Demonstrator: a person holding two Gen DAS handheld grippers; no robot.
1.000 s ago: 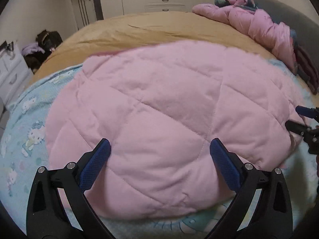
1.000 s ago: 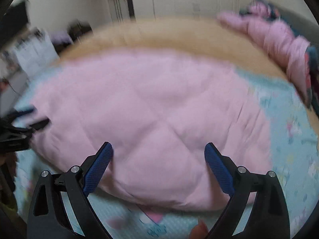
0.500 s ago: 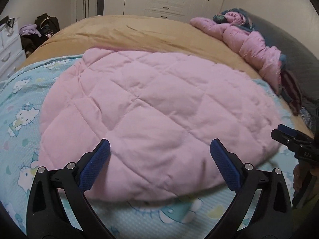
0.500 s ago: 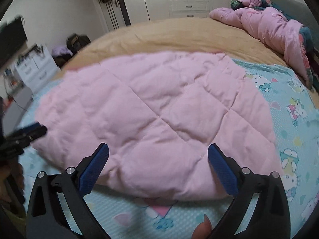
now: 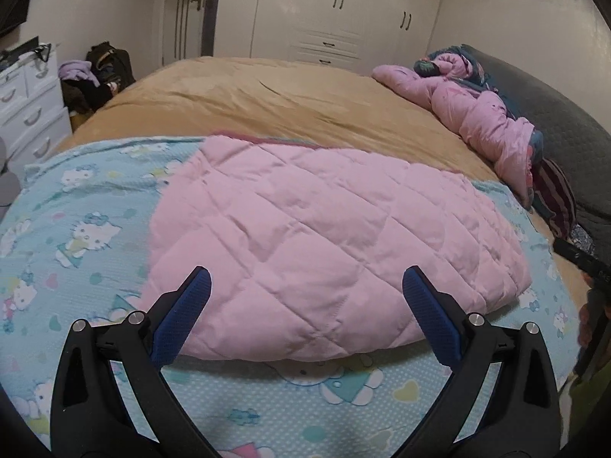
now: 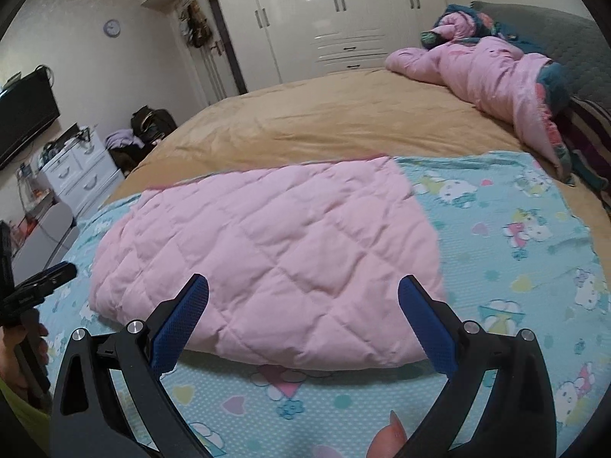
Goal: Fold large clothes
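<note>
One folded pink quilted garment (image 5: 324, 244) lies in the middle. One blue cat-print sheet (image 5: 76, 229) is under it. One more pink coat (image 5: 477, 114) sits at 2 o'clock. One white drawer chest (image 5: 26, 110) stands at 9 o'clock. Two grippers (image 5: 305, 305) (image 6: 303, 305) show.

Place: a lived-in home bedroom.
Bed: a wide bed under a tan bedspread (image 5: 244, 99), with a light-blue cartoon-cat sheet (image 6: 515, 236) spread across its near end.
Storage: glossy white floor-to-ceiling wardrobe doors (image 5: 324, 7) line the far wall; a white chest of drawers (image 6: 76, 175) stands beside a black wall-mounted television (image 6: 23, 122).
Wall: a small round clock (image 6: 112, 28).
</note>
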